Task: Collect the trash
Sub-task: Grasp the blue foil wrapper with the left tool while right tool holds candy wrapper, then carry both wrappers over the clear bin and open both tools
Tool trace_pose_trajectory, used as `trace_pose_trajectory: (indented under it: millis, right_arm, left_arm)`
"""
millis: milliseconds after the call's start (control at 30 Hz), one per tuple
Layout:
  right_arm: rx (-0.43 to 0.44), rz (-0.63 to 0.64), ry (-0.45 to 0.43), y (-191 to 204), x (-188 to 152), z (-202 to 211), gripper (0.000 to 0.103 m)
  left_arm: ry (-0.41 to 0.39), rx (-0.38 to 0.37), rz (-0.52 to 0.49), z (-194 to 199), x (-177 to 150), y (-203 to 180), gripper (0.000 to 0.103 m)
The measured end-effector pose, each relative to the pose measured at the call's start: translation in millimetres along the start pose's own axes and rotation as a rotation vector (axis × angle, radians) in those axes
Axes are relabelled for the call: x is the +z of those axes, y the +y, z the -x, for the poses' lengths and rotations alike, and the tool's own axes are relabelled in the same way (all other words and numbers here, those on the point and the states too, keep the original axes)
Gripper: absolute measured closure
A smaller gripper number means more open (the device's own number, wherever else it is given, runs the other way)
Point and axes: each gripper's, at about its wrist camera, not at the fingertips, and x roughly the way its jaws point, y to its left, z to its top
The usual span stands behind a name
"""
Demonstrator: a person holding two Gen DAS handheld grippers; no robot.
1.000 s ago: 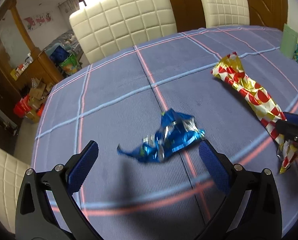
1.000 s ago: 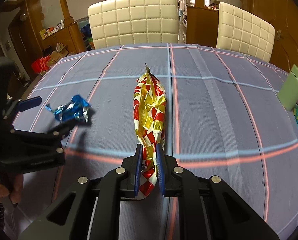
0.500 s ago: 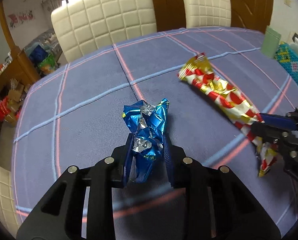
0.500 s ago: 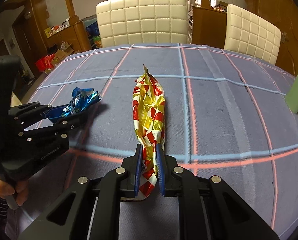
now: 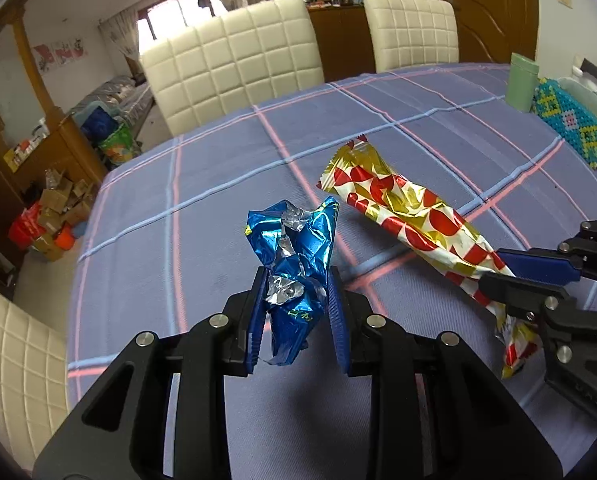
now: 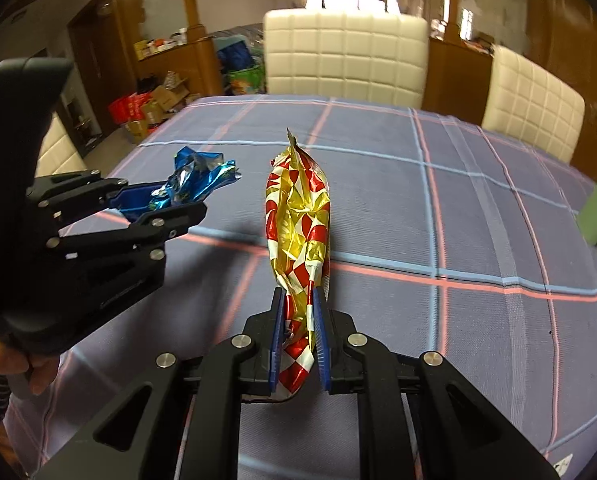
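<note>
1. Blue foil wrapper (image 5: 294, 268) sits pinched in the left gripper (image 5: 298, 312) and lifted clear of the tablecloth (image 5: 202, 248) — a second ago it lay crumpled on the cloth between fingers spread wide, and half a second ago the blue pads had just closed on it.

2. Both wrist views now stand higher than before, with more of the room and the cream chair (image 5: 234, 68) behind the table showing.

3. Red-and-gold wrapper (image 6: 298, 232) remains clamped at its near end by the right gripper (image 6: 300, 340), as in both earlier frames; its long body rises up and away from the narrow-set pads, its far tip (image 6: 290, 136) pointing toward the chair (image 6: 344, 56).

4. In the left view, the blue wrapper's crumpled bulk stands above the fingertips (image 5: 258, 312) while a loose tail hangs below them; the red-and-gold wrapper (image 5: 410, 224) stretches just to its right, ending in the right gripper (image 5: 514, 280).

5. From the right view, the left gripper (image 6: 166, 208) holds the blue wrapper (image 6: 196, 180) just left of the long one — the two pieces apart, not touching.

6. A green container (image 5: 522, 82) and a beaded box (image 5: 570, 120) stand at the table's right edge.
</note>
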Motion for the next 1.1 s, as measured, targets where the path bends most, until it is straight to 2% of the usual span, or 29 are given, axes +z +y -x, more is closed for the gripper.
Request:
trace_pose_trajectory:
  millis: [267,500,800,1100]
  right_arm:
    - [0.019,0.074,-0.043,40,-3,29,0.089]
    - [0.041,0.146,-0.062,83,-1,38,0.089]
    - [0.056,0.246,-0.068,131,9,32,0.089]
    - [0.082,0.324,-0.038,181,13,12,0.089]
  left_arm:
    - [-0.041,0.052,0.041,45,-23,26,0.073]
    - [-0.07,0.102,0.078,80,-49,54,0.073]
    - [-0.069,0.158,0.149,92,-85,100,0.073]
    - [-0.058,0.198,0.216,96,-117,142,0.073]
